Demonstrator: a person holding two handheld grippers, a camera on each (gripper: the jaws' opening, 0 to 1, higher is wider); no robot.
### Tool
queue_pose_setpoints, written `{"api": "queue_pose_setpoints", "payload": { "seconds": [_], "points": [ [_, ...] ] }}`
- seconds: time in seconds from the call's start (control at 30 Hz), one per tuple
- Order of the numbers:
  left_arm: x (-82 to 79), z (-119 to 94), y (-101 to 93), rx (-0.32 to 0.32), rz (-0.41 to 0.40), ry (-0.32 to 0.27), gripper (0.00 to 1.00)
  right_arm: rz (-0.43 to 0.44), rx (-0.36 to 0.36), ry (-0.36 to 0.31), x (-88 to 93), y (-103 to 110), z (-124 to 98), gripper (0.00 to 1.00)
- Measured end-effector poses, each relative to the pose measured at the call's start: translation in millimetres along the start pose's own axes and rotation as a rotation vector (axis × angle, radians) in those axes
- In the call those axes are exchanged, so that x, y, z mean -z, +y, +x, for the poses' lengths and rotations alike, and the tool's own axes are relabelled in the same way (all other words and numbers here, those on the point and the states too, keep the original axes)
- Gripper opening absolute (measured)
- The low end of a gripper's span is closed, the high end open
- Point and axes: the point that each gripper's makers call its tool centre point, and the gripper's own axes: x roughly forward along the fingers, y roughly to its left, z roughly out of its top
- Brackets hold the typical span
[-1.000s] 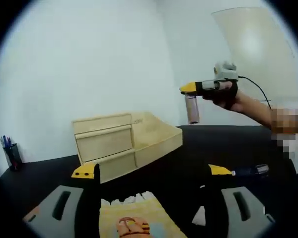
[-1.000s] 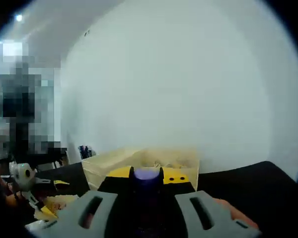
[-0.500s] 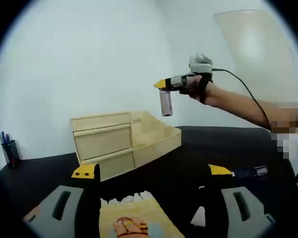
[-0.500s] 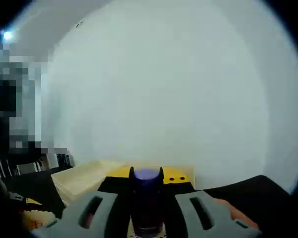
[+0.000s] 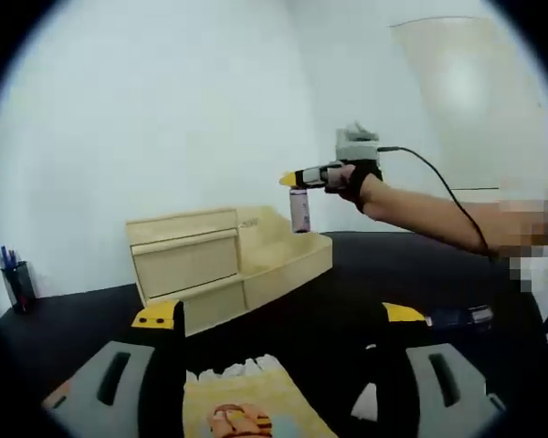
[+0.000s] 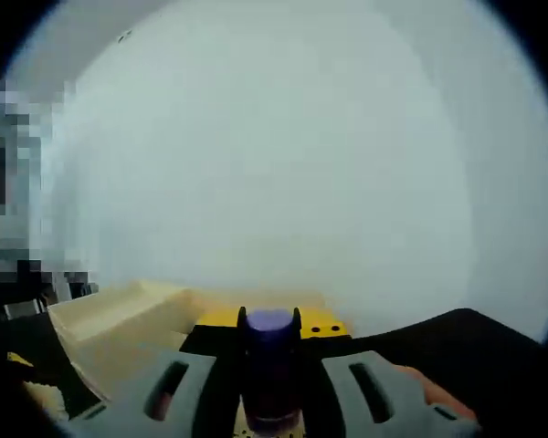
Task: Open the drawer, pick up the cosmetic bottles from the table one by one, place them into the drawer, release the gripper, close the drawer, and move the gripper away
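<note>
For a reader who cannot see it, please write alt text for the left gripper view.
The right gripper, held by a person's hand, carries a small cylindrical cosmetic bottle upright above the pulled-out drawer of a pale wooden drawer box on a black table. The left gripper stands open in front.

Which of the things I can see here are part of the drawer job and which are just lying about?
Part of the job:
- wooden drawer unit, its drawer pulled open
- cosmetic bottle, held above the drawer in the right gripper
- left gripper, open

Just lying about:
- pen cup at the table's far edge
- yellow packet on the black table
</note>
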Motion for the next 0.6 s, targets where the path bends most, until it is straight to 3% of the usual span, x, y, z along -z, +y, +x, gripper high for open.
{"api": "queue_pose_setpoints", "payload": {
  "seconds": [0.27, 0.4, 0.6],
  "points": [
    [0.8, -2.6, -4.7, 0.0, -0.005, -0.001, 0.81, -0.009, 0.079, -0.012, 24.5, -9.4, -8.2, 0.17],
    [0.2, -3.4, -4.8, 0.0, -0.01, -0.003, 0.81, -0.031, 0.112, -0.021, 30.2, -12.0, -12.9, 0.17],
    [-0.5, -7.4, 2.0, -0.024, -0.014, -0.007, 0.81, -0.039, 0.144, -0.015, 35.0, -19.2, -3.1, 0.17]
  ]
}}
